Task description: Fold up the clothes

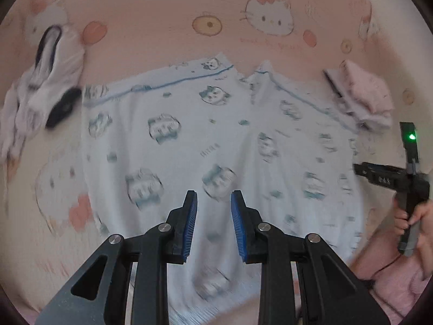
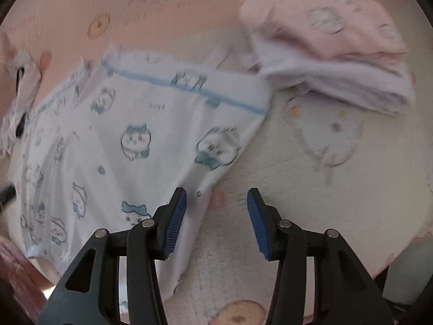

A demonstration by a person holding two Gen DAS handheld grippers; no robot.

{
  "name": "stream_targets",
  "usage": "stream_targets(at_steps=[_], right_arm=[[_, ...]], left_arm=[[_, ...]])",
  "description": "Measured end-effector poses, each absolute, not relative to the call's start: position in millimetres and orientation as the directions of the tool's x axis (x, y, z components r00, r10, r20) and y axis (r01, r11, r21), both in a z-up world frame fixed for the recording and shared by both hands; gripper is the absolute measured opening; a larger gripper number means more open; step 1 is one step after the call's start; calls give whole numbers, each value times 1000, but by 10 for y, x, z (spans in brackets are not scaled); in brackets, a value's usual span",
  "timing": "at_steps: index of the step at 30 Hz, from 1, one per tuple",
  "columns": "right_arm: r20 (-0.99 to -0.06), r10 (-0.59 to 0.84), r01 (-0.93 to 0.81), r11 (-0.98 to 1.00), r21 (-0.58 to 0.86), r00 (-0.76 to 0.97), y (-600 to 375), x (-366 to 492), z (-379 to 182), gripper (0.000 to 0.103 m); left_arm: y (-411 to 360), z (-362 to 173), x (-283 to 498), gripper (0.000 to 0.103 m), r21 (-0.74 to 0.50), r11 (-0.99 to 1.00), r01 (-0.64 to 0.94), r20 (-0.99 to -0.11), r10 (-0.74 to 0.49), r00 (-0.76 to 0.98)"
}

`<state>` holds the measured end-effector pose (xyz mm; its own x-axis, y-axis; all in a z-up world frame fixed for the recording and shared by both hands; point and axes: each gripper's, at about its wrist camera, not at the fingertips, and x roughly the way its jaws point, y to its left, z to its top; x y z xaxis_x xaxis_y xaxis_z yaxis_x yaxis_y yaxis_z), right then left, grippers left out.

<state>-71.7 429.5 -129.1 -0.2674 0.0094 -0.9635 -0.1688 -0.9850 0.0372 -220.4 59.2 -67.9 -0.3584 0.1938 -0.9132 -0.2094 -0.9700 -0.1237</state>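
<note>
On the pink cartoon-print bedsheet (image 1: 151, 8) the pale-blue printed garment (image 1: 205, 140) lies spread; left gripper (image 1: 213, 203) and right gripper (image 2: 216, 200) hover parted, empty; each should pinch an edge squarely before folding.

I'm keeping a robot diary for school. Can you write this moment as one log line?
step: fold clothes | left tongs: open, above white printed garment | right tongs: open, at garment's edge | folded pink pile: beside garment

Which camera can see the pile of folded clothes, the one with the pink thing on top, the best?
The right wrist view shows it best: the folded pile fills the upper right, with its pink top and white layers underneath visible. In the left wrist view, the same pile is small, blurred and near the right edge.
</note>
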Motion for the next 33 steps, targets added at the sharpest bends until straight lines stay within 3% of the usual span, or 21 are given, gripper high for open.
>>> stream_targets(at_steps=[4, 7, 9, 10, 16, 19, 21, 27, 33], right_arm=[[-960, 80, -121, -991, -48, -268, 4271, -629, -1272, 53], [-965, 118, -182, -980, -76, -232, 4518, -498, -1244, 60], [-961, 168, -232, -966, -115, -220, 4636, -404, -1191, 53], [-960, 162, -249, -963, -103, -227, 4671, -367, -1170, 46], [-925, -109, -338, -910, 240, -364, 4729, -302, -1038, 47], [-947, -67, -356, -916, 183, -313, 4577, -249, -1089, 47], [-947, -66, -396, -898, 193, -314, 4498, -92, -971, 47], [-937, -148, -469, -834, 291, -317, 4139, 823, -777, 49], [-972, -102, -448, -874, 188, -210, 3867, 1265, -866, 49]], left_arm=[[446, -899, -2361, 28, -25, -969, -247, -939, 107, -326], [221, -1040, -2321, 28, -34, -974, -224, -949, 102, -300], [121, -1044, -2324, 28, -75, -980, -183, -950, 126, -287], [87, -1024, -2334, 28, -98, -982, -163, -948, 142, -285], [177, -876, -2355, 32, -179, -967, -183, -922, 229, -313], [290, -878, -2308, 32, -238, -949, -209, -912, 292, -290], [454, -857, -2205, 32, -307, -915, -262, -890, 374, -261], [1297, -781, -1657, 32, -323, -785, -529, -872, 464, -156], [1760, -842, -1155, 32, -242, -727, -643, -894, 425, -144]])
